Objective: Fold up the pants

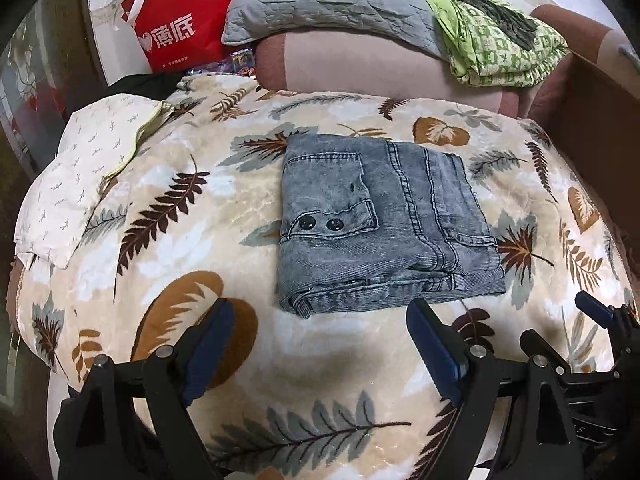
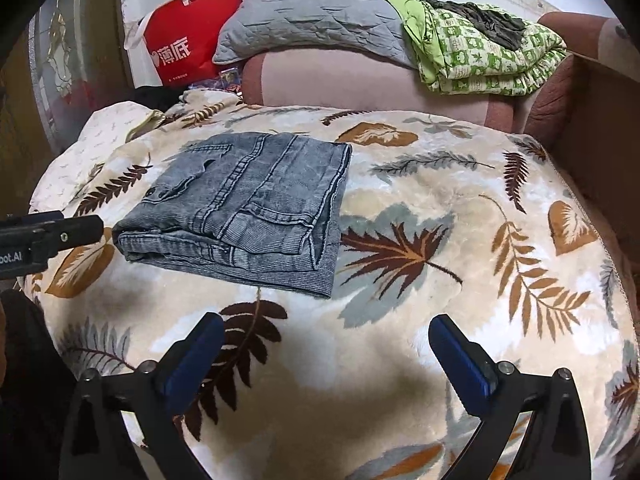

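**Folded pants at rest, both tools withdrawn**

The washed grey denim pants [image 1: 384, 220], folded into a compact rectangle, lie on the cream plush blanket with a leaf print [image 1: 168, 248]. The left gripper [image 1: 320, 324] and right gripper [image 2: 326, 340] hover just short of the bundle, jaws spread wide and empty. Judged complete; any tidying should press the loose near edge flat, not lift layers.

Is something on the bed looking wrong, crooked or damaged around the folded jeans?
Nothing stands out. The jeans lie folded in a compact stack on the leaf-print blanket, edges fairly even. Both tongs, left and right, are open and clear of them.
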`<control>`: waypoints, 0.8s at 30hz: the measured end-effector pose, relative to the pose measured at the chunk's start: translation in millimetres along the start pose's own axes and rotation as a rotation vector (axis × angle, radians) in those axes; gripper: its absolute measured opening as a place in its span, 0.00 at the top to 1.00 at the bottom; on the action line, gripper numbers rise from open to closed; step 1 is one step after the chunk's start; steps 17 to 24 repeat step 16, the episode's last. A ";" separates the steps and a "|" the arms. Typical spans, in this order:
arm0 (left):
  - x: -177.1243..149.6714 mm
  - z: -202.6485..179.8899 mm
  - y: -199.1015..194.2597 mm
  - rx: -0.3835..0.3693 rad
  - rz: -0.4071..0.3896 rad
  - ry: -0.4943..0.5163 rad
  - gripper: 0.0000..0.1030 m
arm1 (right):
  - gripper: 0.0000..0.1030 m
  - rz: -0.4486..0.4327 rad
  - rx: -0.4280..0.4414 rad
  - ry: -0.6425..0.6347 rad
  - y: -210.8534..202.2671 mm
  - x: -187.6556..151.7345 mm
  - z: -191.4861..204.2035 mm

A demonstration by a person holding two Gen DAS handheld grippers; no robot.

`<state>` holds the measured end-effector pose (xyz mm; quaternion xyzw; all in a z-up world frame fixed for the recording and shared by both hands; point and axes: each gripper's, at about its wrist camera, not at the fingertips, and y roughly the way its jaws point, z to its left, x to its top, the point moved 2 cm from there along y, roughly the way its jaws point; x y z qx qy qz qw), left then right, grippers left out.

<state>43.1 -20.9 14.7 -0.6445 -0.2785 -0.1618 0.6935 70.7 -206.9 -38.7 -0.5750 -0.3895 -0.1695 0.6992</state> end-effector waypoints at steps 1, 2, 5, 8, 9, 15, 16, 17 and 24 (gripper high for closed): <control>0.8 0.3 -0.3 -0.003 -0.005 -0.003 0.15 | 0.00 0.003 -0.001 -0.004 0.1 0.8 0.7; 1.5 0.5 -0.3 -0.006 -0.009 -0.006 0.15 | 0.00 0.004 -0.004 -0.014 -0.7 2.4 2.7; 4.3 -0.1 0.9 -0.031 -0.014 -0.009 0.15 | 0.00 -0.002 -0.010 -0.032 -3.9 6.5 6.8; 10.7 -2.3 4.7 -0.071 -0.008 -0.011 0.15 | 0.00 -0.002 -0.008 -0.040 -6.7 12.7 9.2; 13.9 -3.2 5.7 -0.084 -0.013 -0.011 0.15 | 0.00 -0.002 -0.011 -0.044 -7.2 15.5 9.7; 32.9 -11.0 9.3 -0.109 -0.064 0.015 0.06 | 0.00 -0.008 -0.027 -0.053 -10.1 31.2 11.2; 36.6 -12.0 9.6 -0.114 -0.066 0.017 0.06 | 0.00 -0.011 -0.029 -0.055 -10.5 33.6 11.7; 36.6 -12.0 9.6 -0.114 -0.066 0.017 0.06 | 0.00 -0.011 -0.029 -0.055 -10.5 33.6 11.7; 36.6 -12.0 9.6 -0.114 -0.066 0.017 0.06 | 0.00 -0.011 -0.029 -0.055 -10.5 33.6 11.7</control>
